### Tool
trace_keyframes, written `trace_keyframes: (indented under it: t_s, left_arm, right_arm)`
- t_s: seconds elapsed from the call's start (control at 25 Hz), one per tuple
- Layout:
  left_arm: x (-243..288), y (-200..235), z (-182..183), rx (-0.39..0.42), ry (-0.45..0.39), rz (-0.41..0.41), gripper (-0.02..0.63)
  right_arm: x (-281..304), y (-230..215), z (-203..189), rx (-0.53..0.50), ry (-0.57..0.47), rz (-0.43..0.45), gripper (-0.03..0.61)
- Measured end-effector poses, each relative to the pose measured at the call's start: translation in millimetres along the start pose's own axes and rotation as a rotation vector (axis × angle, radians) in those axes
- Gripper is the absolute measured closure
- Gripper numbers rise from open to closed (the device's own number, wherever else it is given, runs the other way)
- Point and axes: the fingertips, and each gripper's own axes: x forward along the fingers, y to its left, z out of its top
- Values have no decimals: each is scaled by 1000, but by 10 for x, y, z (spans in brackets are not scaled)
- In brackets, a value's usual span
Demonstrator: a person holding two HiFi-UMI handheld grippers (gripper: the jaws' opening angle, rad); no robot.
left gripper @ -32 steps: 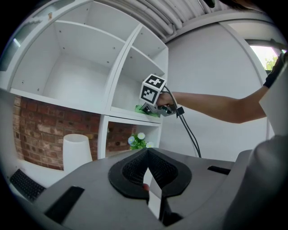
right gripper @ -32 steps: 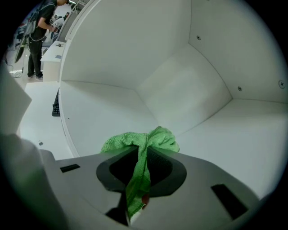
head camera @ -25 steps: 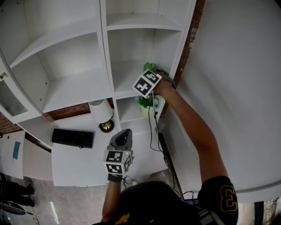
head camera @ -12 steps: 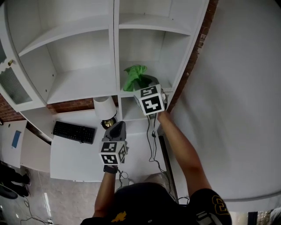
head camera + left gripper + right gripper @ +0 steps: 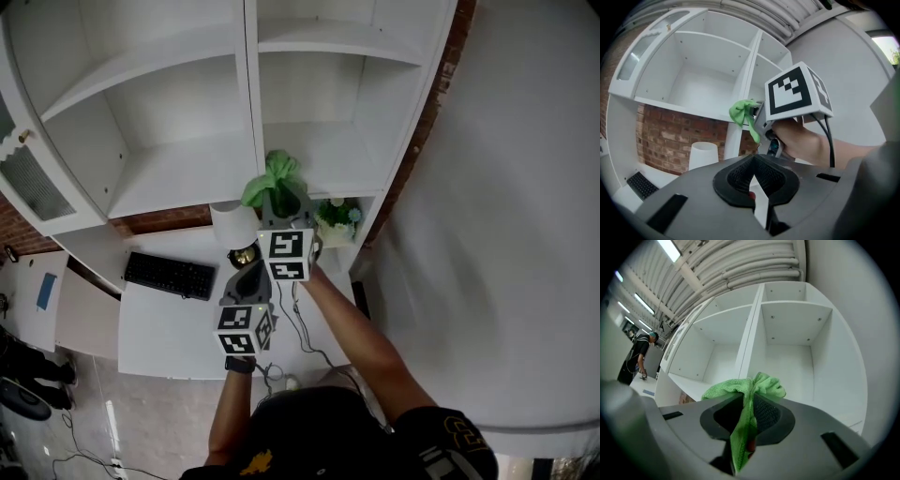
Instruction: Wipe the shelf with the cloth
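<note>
A green cloth (image 5: 271,178) is bunched between the jaws of my right gripper (image 5: 280,200), which is shut on it. It hangs in front of the white shelf unit (image 5: 178,173), near the upright divider and off the boards. In the right gripper view the cloth (image 5: 755,384) drapes down through the shut right gripper (image 5: 749,405), with the empty shelf compartments (image 5: 799,364) behind it. My left gripper (image 5: 250,279) sits just below the right one, shut and empty. Its own view shows the shut left gripper (image 5: 753,162) under the cloth (image 5: 742,112).
A white lamp (image 5: 234,225) and a black keyboard (image 5: 171,275) are on the desk under the shelves. A small green plant (image 5: 336,214) stands in the lower right compartment. A cable hangs from my right gripper. A person (image 5: 639,357) stands far off at the left.
My right gripper has pulled the cloth out of the right shelf compartment, down and left toward the divider. The plant now shows. My left gripper has hardly moved.
</note>
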Motion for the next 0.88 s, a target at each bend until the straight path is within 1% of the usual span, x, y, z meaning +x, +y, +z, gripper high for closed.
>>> trace_keyframes:
  t_s: [0.08,0.16,0.48,0.88]
  left_arm:
    - [1,23,-37,-3,9,5,597]
    - [1,18,-72,0,19,6,597]
    - [20,-15,-45,19,25,0,597]
    - [110,-91,-50,27,33,-23,597]
  right_arm:
    - [-7,6,-13,-42,-45,-18,515]
    - [-11,2,-25,-39,-66,-22,515]
    - [-8,-50,-34,2,-51,-1,515]
    - [-81,-377,-88,4,-34,-45,515]
